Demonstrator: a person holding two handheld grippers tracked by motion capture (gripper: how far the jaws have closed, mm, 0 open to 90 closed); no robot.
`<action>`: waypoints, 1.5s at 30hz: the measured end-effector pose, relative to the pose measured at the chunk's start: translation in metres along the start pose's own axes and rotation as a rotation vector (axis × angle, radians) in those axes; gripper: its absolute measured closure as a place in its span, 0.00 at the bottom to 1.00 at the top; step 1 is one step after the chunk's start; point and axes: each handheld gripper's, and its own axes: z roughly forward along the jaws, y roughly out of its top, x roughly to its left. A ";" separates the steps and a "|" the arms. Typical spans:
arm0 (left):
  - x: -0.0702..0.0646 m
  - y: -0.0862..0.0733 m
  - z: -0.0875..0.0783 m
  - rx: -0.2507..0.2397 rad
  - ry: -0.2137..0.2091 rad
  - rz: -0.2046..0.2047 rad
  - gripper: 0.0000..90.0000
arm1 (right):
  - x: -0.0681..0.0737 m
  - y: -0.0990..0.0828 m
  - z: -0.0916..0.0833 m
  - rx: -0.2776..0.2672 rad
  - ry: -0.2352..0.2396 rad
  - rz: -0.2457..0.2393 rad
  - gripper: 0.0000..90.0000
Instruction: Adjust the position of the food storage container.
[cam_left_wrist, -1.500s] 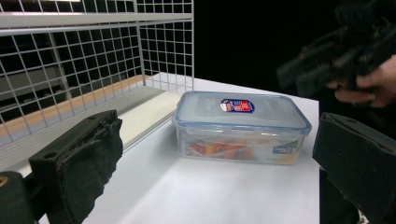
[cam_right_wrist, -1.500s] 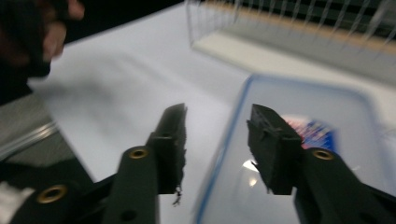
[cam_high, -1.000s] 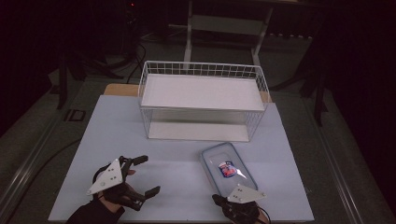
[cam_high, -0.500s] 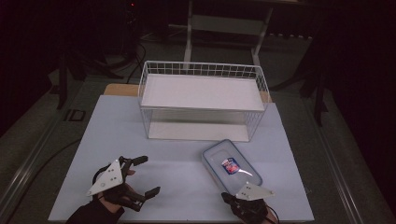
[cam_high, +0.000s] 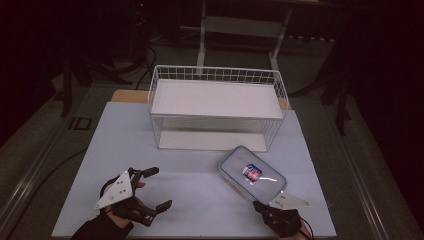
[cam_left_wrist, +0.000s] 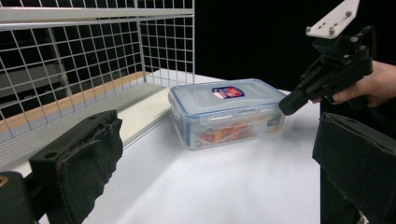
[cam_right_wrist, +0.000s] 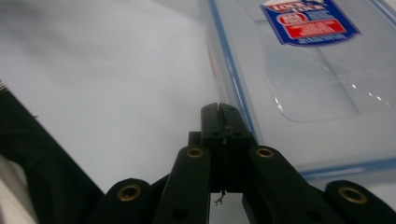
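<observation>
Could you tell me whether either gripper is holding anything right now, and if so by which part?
Nothing is held. The right gripper is shut with nothing between its jaws, tip at the clear box. The left gripper is open.

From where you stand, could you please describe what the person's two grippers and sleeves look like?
Both are black, hand-held tools. The left gripper has two jaws with thick, dark, foam-like pads and a pale three-cornered plate with small dots on top. The right gripper carries a similar pale plate with screws, and brass-coloured pivot pins show on its linkage in its own view. The left sleeve is dark.
</observation>
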 end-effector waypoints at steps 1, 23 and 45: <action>0.000 0.000 0.000 0.001 0.001 0.001 0.01 | -0.003 -0.001 -0.001 0.001 -0.008 0.003 1.00; 0.000 -0.001 0.001 0.007 -0.003 -0.001 0.02 | -0.055 -0.008 -0.015 -0.024 -0.155 0.115 1.00; 0.000 -0.002 0.002 0.011 -0.006 -0.006 0.02 | -0.069 -0.007 -0.008 -0.008 -0.150 0.108 1.00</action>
